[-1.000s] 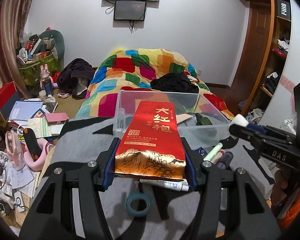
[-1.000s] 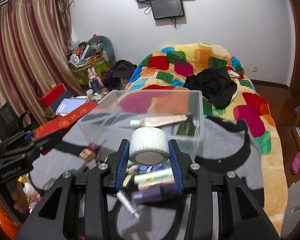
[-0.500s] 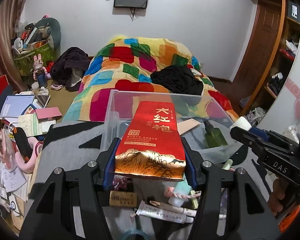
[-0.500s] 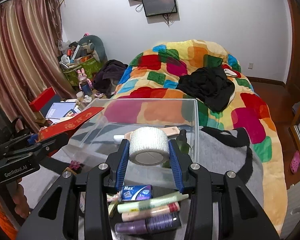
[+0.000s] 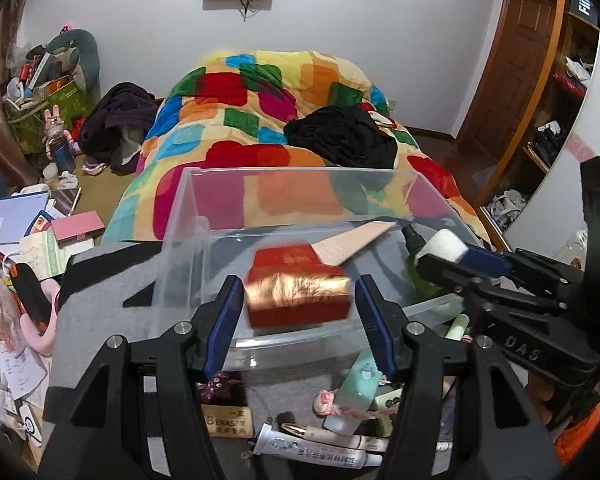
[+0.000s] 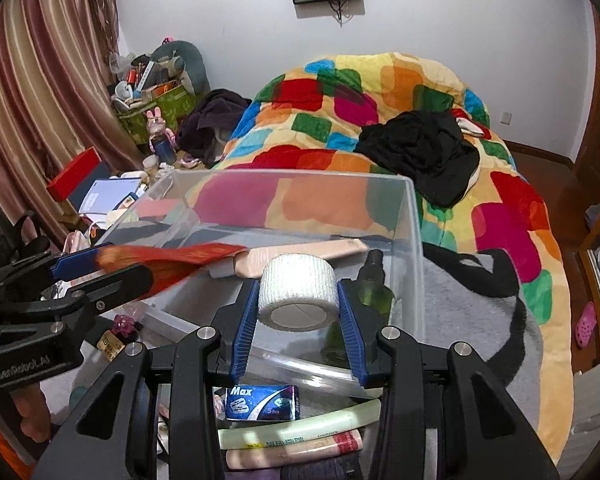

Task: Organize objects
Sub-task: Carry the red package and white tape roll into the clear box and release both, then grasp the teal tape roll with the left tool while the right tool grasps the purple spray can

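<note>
A clear plastic bin [image 5: 180, 216] [image 6: 414, 240] stands on a grey and black cloth at the foot of the bed. My left gripper [image 5: 298, 306] is open over the bin's near wall. The red and gold tea packet [image 5: 296, 284] is blurred between its fingers, tipping into the bin; it also shows in the right wrist view [image 6: 188, 258]. My right gripper [image 6: 298, 300] is shut on a white tape roll [image 6: 298, 294] above the bin's near edge. A pink tube [image 6: 300, 256] and a dark green bottle [image 6: 374, 284] lie inside.
Small items lie on the cloth in front of the bin: a blue Max box [image 6: 262, 402], several tubes [image 6: 300, 428], an eraser box [image 5: 226, 420], a white tube [image 5: 312, 446]. A colourful quilt [image 5: 276, 108] lies behind. Clutter covers the floor at left [image 5: 28, 232].
Both grippers moved forward over the bin. My left gripper opened and the red packet dropped out of its grip, tipping down into the bin. The right still holds the tape roll.
</note>
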### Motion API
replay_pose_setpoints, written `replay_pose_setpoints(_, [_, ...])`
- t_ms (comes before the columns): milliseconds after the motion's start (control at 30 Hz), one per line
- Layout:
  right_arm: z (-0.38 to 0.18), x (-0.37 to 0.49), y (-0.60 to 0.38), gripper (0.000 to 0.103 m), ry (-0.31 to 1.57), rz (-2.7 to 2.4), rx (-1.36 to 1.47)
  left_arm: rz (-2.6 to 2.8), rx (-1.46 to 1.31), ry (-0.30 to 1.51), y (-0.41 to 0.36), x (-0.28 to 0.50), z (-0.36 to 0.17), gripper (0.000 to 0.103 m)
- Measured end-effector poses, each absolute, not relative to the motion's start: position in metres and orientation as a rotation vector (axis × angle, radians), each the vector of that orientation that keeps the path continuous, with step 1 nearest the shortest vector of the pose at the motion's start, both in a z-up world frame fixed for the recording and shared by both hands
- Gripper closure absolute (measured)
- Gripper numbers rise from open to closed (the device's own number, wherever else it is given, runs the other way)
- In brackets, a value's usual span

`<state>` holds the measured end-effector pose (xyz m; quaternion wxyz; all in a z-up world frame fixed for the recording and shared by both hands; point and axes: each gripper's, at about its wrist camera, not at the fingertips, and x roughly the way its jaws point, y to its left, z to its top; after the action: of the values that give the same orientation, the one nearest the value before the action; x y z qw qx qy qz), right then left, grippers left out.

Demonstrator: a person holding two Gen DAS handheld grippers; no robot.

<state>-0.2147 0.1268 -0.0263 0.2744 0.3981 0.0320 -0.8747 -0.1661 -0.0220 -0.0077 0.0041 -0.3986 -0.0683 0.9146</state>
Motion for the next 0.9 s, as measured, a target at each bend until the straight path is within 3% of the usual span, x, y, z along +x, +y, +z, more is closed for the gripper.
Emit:
replay_pose_setpoints(167, [-0.027,-0.212,0.125,0.065,0.105,-2.345,1.078,2.870,-1.243,-0.198,-0.020,-0.161,-0.005,0.040])
replay_pose_setpoints(300, [-0.025,-0.210,0.128,0.052,0.096,-2.349,1.076,2.889,-1.213,-0.197,-0.022,-0.151,0.003,0.034])
replay_pose_setpoints(667, [-0.004,-0.182,0.151,0.031,0.079,-2.396,1.006,2.990,-1.123,-0.084,-0.022,-0.109,0.022,0.010])
replay_pose_setpoints(900, [-0.009,-0.161,0.166,0.026,0.075,-2.400,1.026,2.994,-1.183,-0.086,-0.031,-0.082,0.008,0.009])
